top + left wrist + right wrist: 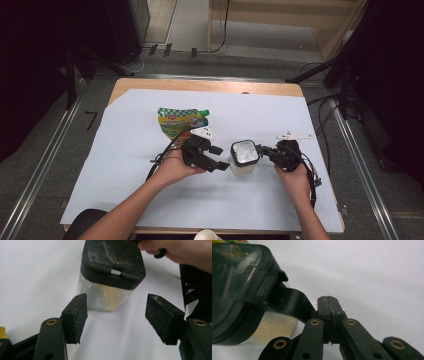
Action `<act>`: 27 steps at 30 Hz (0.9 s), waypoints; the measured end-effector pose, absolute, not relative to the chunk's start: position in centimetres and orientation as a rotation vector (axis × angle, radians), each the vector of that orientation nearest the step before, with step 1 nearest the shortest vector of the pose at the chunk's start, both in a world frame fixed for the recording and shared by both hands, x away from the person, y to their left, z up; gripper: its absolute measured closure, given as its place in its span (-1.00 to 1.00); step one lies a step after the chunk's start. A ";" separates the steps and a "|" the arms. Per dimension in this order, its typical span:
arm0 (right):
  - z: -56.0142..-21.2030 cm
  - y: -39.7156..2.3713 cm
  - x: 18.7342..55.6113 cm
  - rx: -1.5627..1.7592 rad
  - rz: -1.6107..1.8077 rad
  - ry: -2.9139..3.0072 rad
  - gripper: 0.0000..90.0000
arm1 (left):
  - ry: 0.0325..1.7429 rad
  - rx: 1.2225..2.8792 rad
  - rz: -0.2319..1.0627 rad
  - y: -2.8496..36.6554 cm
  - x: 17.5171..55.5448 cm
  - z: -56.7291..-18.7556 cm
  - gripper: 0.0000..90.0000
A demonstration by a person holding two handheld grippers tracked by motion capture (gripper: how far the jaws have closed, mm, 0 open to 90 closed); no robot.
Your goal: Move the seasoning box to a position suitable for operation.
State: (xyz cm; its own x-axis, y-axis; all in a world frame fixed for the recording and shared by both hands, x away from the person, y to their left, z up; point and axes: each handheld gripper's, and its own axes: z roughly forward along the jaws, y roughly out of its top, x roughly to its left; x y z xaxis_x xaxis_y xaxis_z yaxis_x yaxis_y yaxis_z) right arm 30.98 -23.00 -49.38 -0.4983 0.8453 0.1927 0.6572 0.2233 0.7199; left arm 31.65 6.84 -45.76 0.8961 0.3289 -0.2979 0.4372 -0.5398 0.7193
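A wooden table (200,85) carries a large white sheet (150,170) that covers nearly all of its top, giving a plain ground for the work. On the sheet's far left part lies a green and yellow spouted pouch (181,121), flat and well apart from the action, so it seems set aside for now. Near the middle of the sheet stands the thing being handled, a small clear square container (105,296) with a black lid (113,258), upright, between the two hands. The left gripper (218,158) is held low just beside the container's left side; in the left gripper view its jaws stand wide apart with the container's lower body ahead of them and not touched, which reads as a line-up to steady the body. The right gripper (328,306) comes in from the right at lid height, its jaws pressed together with nothing plainly between them, right beside a black tab (292,303) that juts from the lid; whether it touches the tab I cannot tell. Probably it means to work the lid's flap. The container's walls are clear plastic, with pale tan powder (110,296) clinging inside; the lid is dusty and has a small ribbed catch (265,287).
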 end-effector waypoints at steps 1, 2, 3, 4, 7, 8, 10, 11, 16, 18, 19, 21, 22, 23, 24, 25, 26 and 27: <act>-49.4 -22.9 31.0 1.416 1.132 2.256 1.00 | 0.540 2.192 -0.153 6.6 31.7 -45.7 -0.23; -49.5 -22.9 31.1 1.411 1.129 2.252 1.00 | 0.533 2.203 -0.147 6.4 31.7 -45.6 -0.25; -49.5 -22.9 31.1 1.414 1.129 2.251 1.00 | 0.527 2.227 -0.138 6.0 31.8 -45.5 -0.29; -49.5 -22.8 31.0 1.411 1.121 2.249 1.00 | 0.527 2.231 -0.143 5.7 31.8 -45.5 -0.34; -49.5 -22.5 31.0 1.400 1.088 2.243 1.00 | 0.529 2.213 -0.153 5.3 32.0 -45.5 -0.35; -49.6 -22.4 31.0 1.397 1.082 2.240 1.00 | 0.528 2.210 -0.154 5.2 32.0 -45.5 -0.35; -49.6 -22.2 31.1 1.401 1.079 2.234 1.00 | 0.526 2.214 -0.160 5.1 32.2 -45.8 -0.38; -49.6 -22.1 31.2 1.403 1.077 2.233 1.00 | 0.518 2.223 -0.151 5.1 32.2 -45.9 -0.41; -49.8 -21.6 31.4 1.387 1.072 2.246 1.00 | 0.517 2.213 -0.132 5.1 32.3 -46.2 -0.49; -49.8 -21.4 31.3 1.380 1.066 2.252 1.00 | 0.514 2.220 -0.111 5.0 32.2 -46.3 -0.53; -49.8 -21.3 31.3 1.373 1.063 2.260 1.00 | 0.503 2.228 -0.106 5.0 32.2 -46.4 -0.53; -49.8 -21.1 31.2 1.377 1.062 2.263 1.00 | 0.498 2.233 -0.100 5.0 32.0 -46.7 -0.54; -49.8 -21.1 31.2 1.376 1.063 2.263 1.00 | 0.492 2.235 -0.099 5.0 32.0 -46.8 -0.54; -49.8 -21.1 31.2 1.376 1.063 2.263 1.00 | 0.492 2.235 -0.099 5.0 32.0 -46.8 -0.55; -49.8 -21.0 31.2 1.376 1.063 2.264 1.00 | 0.494 2.230 -0.100 4.9 31.9 -47.1 -0.55; -49.8 -20.9 31.1 1.386 1.068 2.259 1.00 | 0.493 2.241 -0.091 4.8 31.9 -47.3 -0.59; -49.8 -20.9 31.1 1.384 1.070 2.259 1.00 | 0.488 2.244 -0.084 4.8 31.9 -47.4 -0.60; -49.8 -20.8 31.1 1.380 1.072 2.260 1.00 | 0.488 2.240 -0.076 4.7 31.8 -47.5 -0.60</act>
State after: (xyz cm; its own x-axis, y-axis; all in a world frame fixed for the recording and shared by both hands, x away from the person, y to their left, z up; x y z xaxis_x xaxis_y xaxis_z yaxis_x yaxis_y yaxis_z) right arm 31.06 -20.83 -49.80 -0.5023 0.8543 0.1333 0.6435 0.2665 0.7175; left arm 31.81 4.74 -47.50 0.9231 0.3202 -0.2130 0.3697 -0.5861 0.7210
